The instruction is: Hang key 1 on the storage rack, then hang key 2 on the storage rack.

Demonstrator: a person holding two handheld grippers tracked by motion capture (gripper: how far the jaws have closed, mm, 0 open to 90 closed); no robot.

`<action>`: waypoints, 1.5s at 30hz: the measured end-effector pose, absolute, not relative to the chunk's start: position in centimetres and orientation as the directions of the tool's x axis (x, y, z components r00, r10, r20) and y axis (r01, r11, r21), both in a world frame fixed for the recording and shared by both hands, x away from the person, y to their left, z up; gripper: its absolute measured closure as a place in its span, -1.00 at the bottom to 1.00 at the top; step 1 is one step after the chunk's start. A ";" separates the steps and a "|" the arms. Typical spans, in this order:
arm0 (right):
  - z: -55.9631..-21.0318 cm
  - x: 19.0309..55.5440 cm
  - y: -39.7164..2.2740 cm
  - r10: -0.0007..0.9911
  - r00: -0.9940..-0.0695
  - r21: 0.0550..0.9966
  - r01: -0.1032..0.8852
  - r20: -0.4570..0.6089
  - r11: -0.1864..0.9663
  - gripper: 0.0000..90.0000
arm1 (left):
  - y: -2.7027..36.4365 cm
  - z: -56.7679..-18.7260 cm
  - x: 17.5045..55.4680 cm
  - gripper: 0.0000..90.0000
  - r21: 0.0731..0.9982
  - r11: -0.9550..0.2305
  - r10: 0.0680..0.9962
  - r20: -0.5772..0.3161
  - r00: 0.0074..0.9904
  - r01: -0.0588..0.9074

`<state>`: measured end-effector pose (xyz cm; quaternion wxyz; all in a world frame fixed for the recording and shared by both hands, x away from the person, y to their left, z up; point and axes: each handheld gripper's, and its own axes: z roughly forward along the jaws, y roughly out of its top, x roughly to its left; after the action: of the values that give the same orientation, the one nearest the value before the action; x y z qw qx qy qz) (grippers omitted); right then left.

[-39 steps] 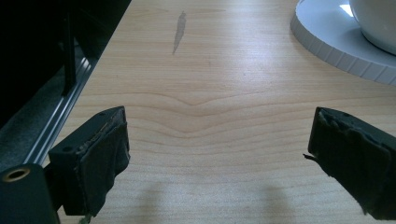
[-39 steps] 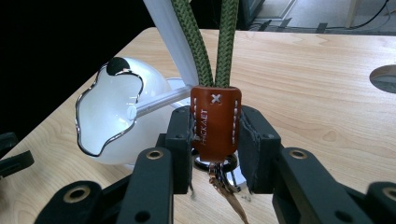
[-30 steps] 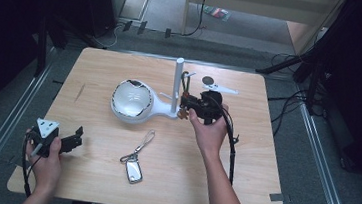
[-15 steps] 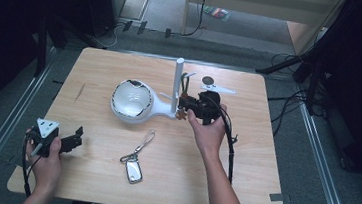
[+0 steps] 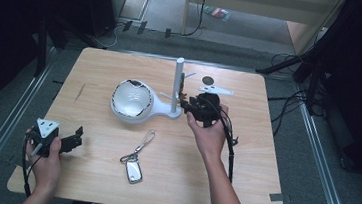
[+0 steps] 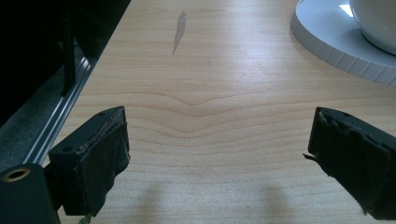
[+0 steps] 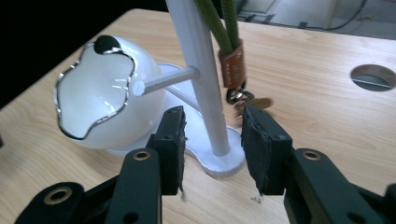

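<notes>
The right tool [image 7: 212, 135] is released, its jaws straddling the white stand's post [image 7: 201, 74], from which a green lanyard [image 7: 224, 28] hangs, mid-tabletop [image 5: 262, 180]. The left tool [image 6: 219, 154], released, rests near the left front corner.

Both forearms are bare, with no sleeve in sight. The left gripper [image 5: 57, 140] is a black body topped by a grey three-cornered plate with dark dots at its corners, and a black cable loops from it at 7 o'clock. Its jaws carry worn black padding, frayed at the edges, and a brass-ringed screw hole sits in the near frame. The right gripper [image 7: 212, 149] is black too, with ragged pads, brass-ringed holes along both arms, and a black cable trailing toward 5 o'clock.
</notes>
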<state>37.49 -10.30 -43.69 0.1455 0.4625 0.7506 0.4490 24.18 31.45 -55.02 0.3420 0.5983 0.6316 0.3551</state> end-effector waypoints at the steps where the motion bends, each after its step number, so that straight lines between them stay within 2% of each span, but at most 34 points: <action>1: -43.7 37.4 -10.3 0.831 -0.523 0.806 0.566 0.190 0.173 0.36 | 31.4 -55.0 24.2 -0.87 0.858 0.032 0.999 -0.007 -0.050 0.512; 10: -44.2 36.7 -10.0 0.878 -0.455 0.729 0.650 0.149 0.213 0.34 | 31.4 -55.0 24.2 -0.87 0.858 0.031 0.999 -0.006 -0.051 0.513; 18: -44.7 36.1 -9.6 0.886 -0.446 0.669 0.698 0.128 0.255 0.34 | 31.4 -55.0 24.2 -0.87 0.858 0.031 0.999 -0.006 -0.051 0.513; 28: -45.6 35.5 -8.1 0.891 -0.426 0.586 0.766 0.156 0.263 0.28 | 31.4 -55.0 24.2 -0.87 0.859 0.032 0.999 -0.007 -0.051 0.511; 36: -46.2 35.1 -6.6 0.898 -0.420 0.544 0.788 0.129 0.290 0.14 | 31.5 -55.0 24.2 -0.87 0.857 0.035 0.999 -0.010 -0.051 0.513; 45: -47.0 34.6 -4.8 0.898 -0.425 0.461 0.824 0.116 0.330 -0.30 | 31.5 -55.0 24.2 -0.87 0.858 0.035 0.999 -0.011 -0.050 0.512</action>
<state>34.63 -4.80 -47.00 0.0799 0.5303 0.8116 0.2316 24.21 31.50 -55.03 0.3433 0.5976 0.6322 0.3542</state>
